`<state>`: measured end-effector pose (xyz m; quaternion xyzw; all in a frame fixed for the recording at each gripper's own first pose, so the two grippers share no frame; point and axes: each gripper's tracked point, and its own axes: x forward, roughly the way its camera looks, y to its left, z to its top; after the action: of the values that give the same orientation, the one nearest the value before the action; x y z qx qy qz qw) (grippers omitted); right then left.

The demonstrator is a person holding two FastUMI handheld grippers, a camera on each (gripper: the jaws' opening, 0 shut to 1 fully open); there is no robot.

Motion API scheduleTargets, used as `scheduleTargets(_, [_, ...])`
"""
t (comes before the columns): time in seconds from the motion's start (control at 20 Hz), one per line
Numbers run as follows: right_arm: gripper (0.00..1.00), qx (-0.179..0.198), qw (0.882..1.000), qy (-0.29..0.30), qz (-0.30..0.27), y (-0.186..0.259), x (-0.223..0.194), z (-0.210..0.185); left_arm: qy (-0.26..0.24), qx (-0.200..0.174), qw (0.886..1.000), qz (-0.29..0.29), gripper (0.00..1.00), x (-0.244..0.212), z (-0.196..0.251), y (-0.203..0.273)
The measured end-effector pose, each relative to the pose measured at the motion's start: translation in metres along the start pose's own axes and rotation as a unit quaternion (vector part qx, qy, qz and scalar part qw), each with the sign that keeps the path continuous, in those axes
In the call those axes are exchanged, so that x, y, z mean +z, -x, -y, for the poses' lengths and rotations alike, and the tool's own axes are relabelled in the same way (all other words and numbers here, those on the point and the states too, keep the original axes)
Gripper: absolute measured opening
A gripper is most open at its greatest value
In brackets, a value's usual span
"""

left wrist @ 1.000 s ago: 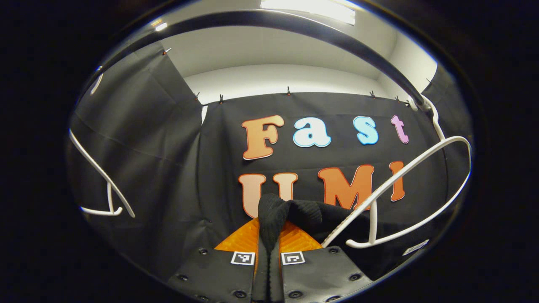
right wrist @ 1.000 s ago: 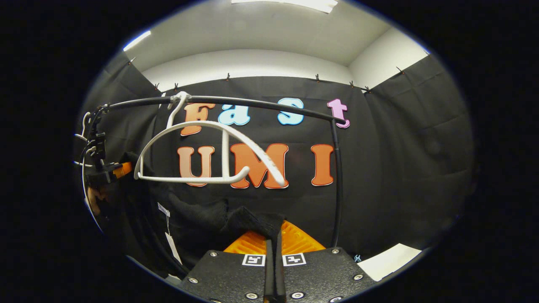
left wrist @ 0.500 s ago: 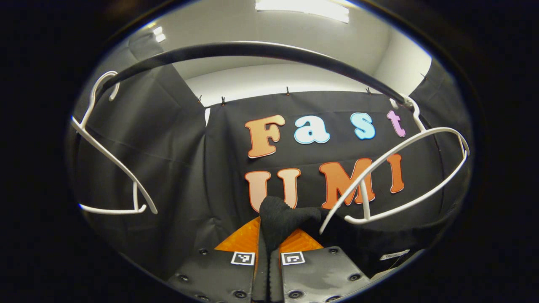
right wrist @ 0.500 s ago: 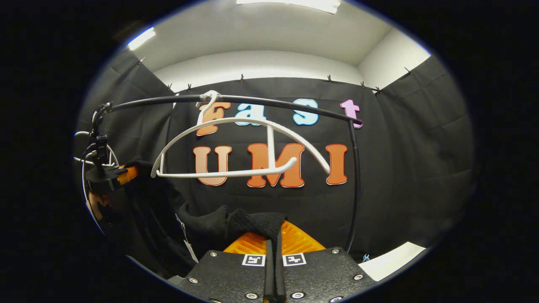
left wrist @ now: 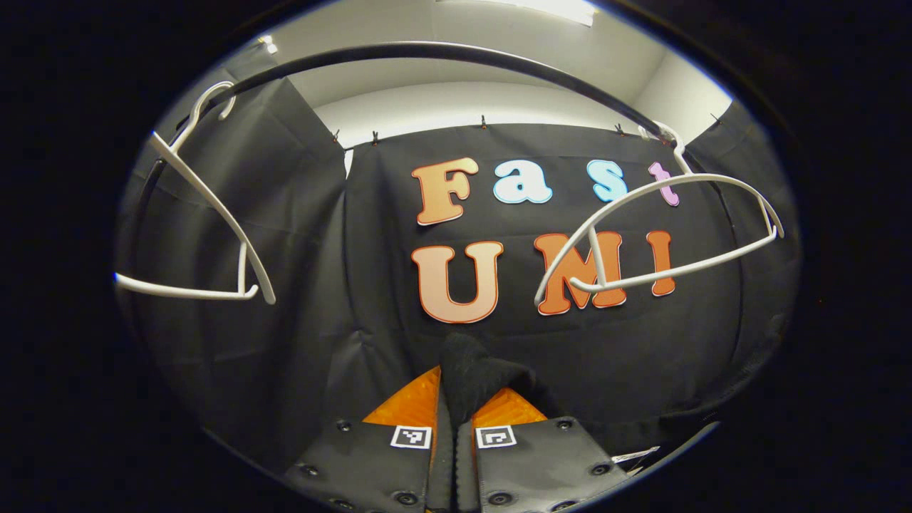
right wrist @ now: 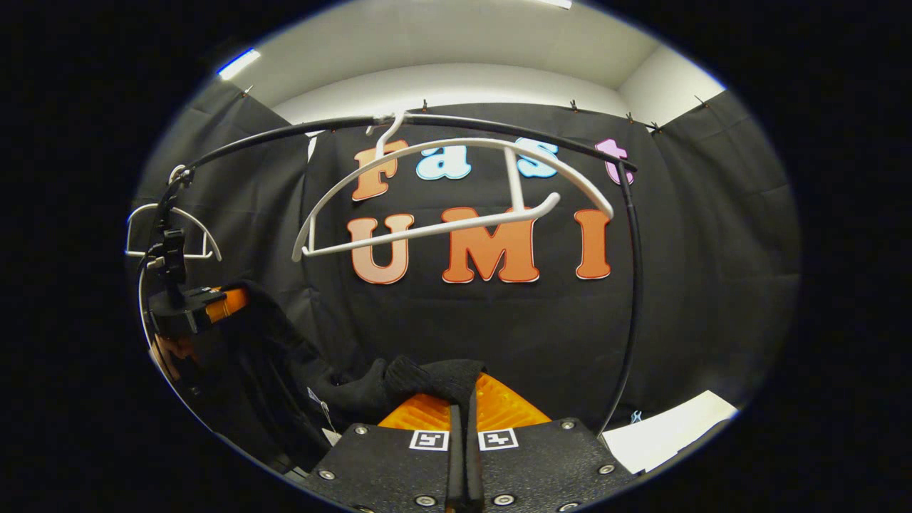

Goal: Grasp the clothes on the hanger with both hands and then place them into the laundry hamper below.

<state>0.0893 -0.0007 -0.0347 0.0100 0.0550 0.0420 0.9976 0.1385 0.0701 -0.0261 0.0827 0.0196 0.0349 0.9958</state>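
Over the last second both hand-held grippers have sunk lower. In the left gripper view the white hanger [left wrist: 662,235] has risen clear of the black garment [left wrist: 477,374], which no longer overlaps it, and the rail [left wrist: 456,53] sits higher. In the right gripper view the hanger [right wrist: 456,192] has climbed and tilted, well apart from the garment [right wrist: 399,377].

A staged recording booth rather than a home is showing here: black cloth [right wrist: 712,235] is hanging clipped along plain white walls [right wrist: 456,82] under ceiling strip lights [right wrist: 239,63], and a curved black clothes rail [left wrist: 442,53] is carrying bare white hangers [left wrist: 662,235] in front of it.
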Motion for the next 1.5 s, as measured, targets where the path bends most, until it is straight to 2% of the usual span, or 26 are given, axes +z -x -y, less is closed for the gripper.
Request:
scheduleTargets(0.35, [0.01,0.049,0.997,0.01,-0.063,0.007,-0.06,-0.053,-0.005,-0.016,0.997,-0.073,0.09,-0.063,0.006,0.031])
scheduleTargets(0.7, [0.02,0.084,0.983,0.006,-0.164,0.001,-0.167,-0.092,-0.029,-0.023,0.985,-0.167,0.09,-0.165,0.009,0.064])
scheduleTargets(0.95, [0.02,0.083,0.965,0.007,-0.247,0.01,-0.25,-0.094,-0.034,-0.02,0.965,-0.258,0.09,-0.246,0.007,0.082])
scheduleTargets(1.25, [0.03,0.08,0.943,0.012,-0.323,0.017,-0.326,-0.099,-0.019,-0.007,0.927,-0.374,0.09,-0.342,-0.001,0.12])
scheduleTargets(1.35, [0.04,0.078,0.935,0.015,-0.346,0.025,-0.346,-0.098,-0.016,-0.005,0.915,-0.403,0.09,-0.366,0.001,0.13])
scheduleTargets(1.5, [0.05,0.079,0.927,0.019,-0.367,0.028,-0.365,-0.096,-0.015,-0.007,0.904,-0.428,0.09,-0.39,0.0,0.143])
